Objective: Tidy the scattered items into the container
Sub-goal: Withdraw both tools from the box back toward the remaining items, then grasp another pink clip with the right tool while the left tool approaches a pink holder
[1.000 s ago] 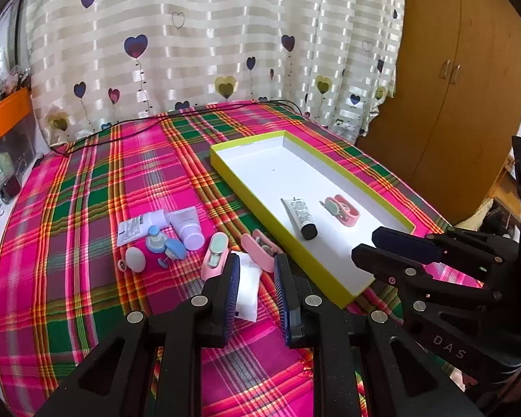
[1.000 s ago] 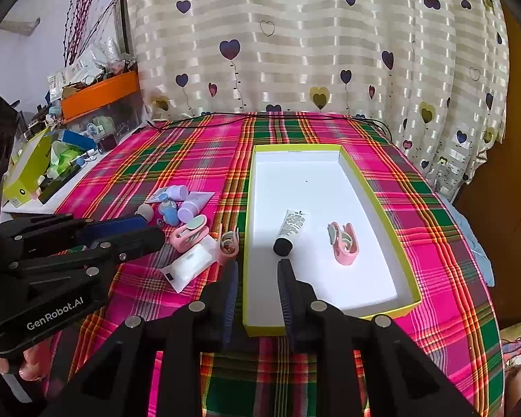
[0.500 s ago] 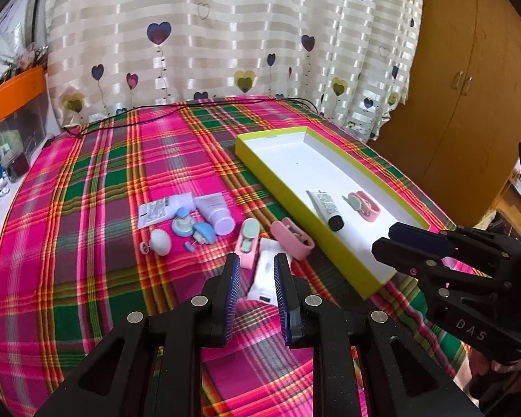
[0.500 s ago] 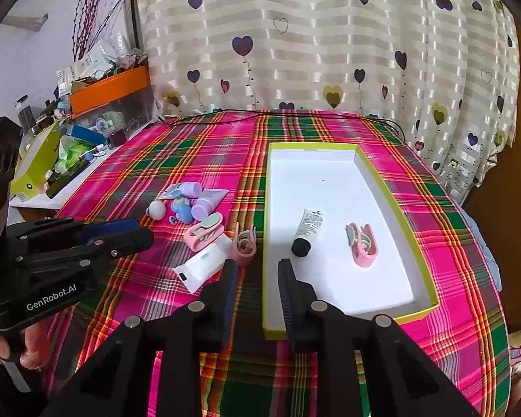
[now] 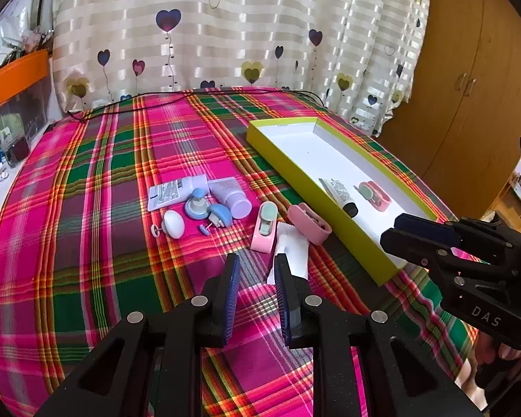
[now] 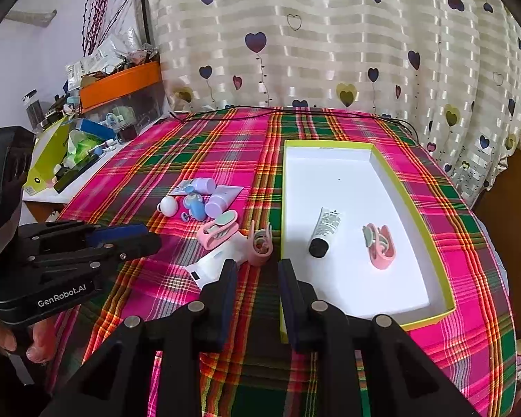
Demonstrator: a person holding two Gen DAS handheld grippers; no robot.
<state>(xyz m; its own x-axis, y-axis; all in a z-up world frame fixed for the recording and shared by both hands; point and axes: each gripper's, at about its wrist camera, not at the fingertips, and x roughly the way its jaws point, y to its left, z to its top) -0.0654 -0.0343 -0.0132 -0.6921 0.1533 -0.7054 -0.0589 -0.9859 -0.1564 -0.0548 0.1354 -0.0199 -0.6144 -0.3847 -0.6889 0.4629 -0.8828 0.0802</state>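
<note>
A yellow-rimmed white tray [image 5: 284, 157] [image 6: 408, 194] lies on the plaid cloth and holds a white tube with a black cap [image 6: 325, 231] and a pink clip [image 6: 380, 246]. Left of it lie a white packet [image 5: 290, 250], two pink clips [image 5: 308, 223] [image 5: 264, 226], a purple tube [image 5: 230, 196], blue pieces [image 5: 207, 208] and a white egg-shaped piece [image 5: 173, 223]. My left gripper [image 5: 257, 272] is open and empty just short of the white packet. My right gripper [image 6: 257, 271] is open and empty before the tray's near left corner.
A black cable [image 5: 191, 95] runs along the table's far edge below the heart curtain. An orange-lidded bin and clutter [image 6: 118, 87] stand on a side table at the left. A wooden wardrobe [image 5: 469, 80] stands at the right.
Both grippers have pulled back and turned left, so the loose items and tray sit farther off. Both stay open and empty; no item has moved.
</note>
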